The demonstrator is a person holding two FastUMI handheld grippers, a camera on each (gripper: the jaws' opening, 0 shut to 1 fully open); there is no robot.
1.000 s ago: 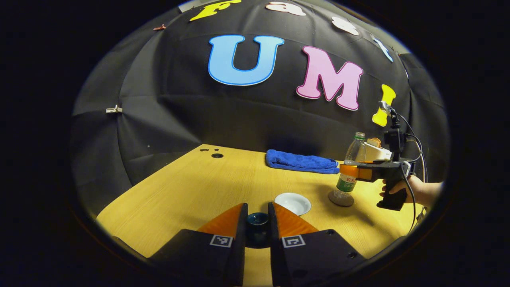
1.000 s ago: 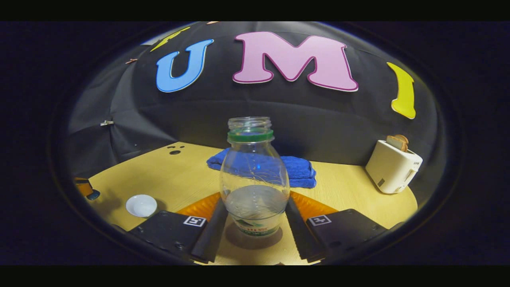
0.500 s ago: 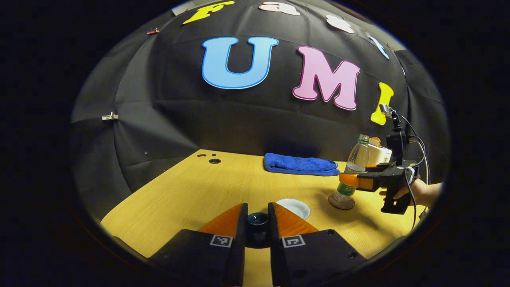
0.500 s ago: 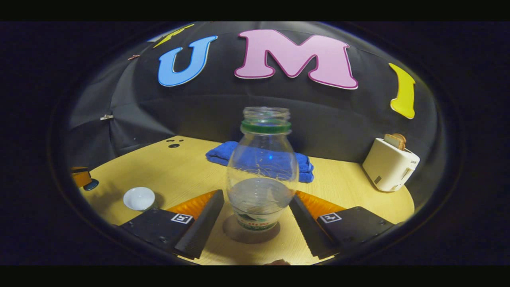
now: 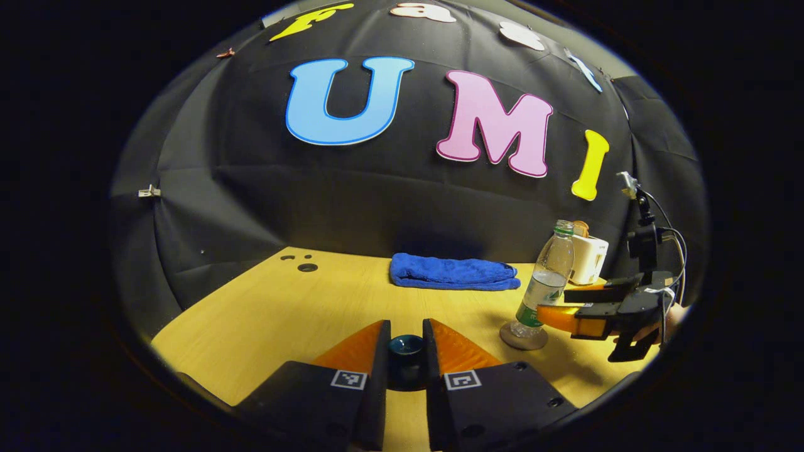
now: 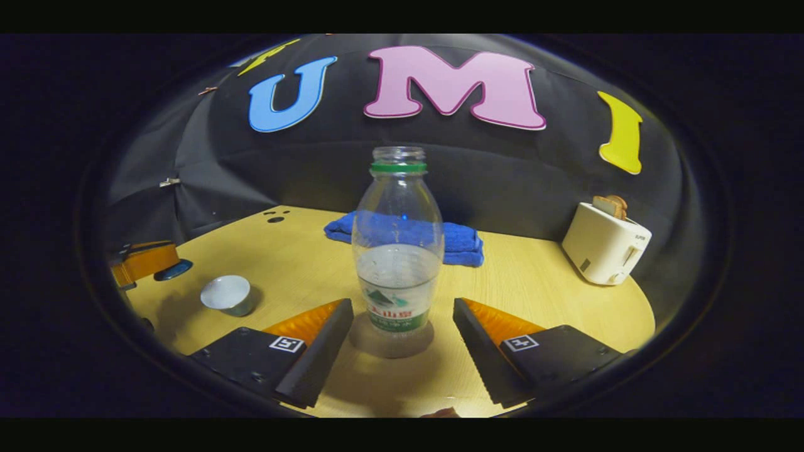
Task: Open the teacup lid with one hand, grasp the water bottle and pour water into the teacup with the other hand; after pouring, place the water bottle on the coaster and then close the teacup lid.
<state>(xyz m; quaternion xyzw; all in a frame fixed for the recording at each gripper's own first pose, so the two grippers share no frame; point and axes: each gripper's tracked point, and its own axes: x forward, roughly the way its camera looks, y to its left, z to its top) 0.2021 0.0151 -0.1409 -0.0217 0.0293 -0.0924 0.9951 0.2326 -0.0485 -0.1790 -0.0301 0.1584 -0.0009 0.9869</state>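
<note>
In the right gripper view, the water bottle (image 6: 397,245) is seen standing upright on the round coaster (image 6: 391,342) on the wooden table (image 6: 540,295), uncapped and partly filled. The right gripper (image 6: 402,326) is spread wide, its two fingers set apart on either side of the bottle, neither of them touching it. To the left, the white teacup (image 6: 227,294) is seen uncovered on the table, and beyond it, at the view's edge, the other gripper is seen with the dark lid (image 6: 173,269) at its tip. A folded blue towel (image 6: 461,242) lies behind the bottle near the wall, and a white toaster (image 6: 606,245) with bread in its slot stands at the right. In the left gripper view, the left gripper (image 5: 406,342) is closed narrowly on the lid (image 5: 406,351), which is pinched between both fingers and held above the table. Farther off at the right, the bottle (image 5: 546,276) is seen on its coaster (image 5: 524,337), with the right gripper (image 5: 556,304) open just beside it. The towel (image 5: 452,274) and toaster (image 5: 589,257) are seen behind.
</note>
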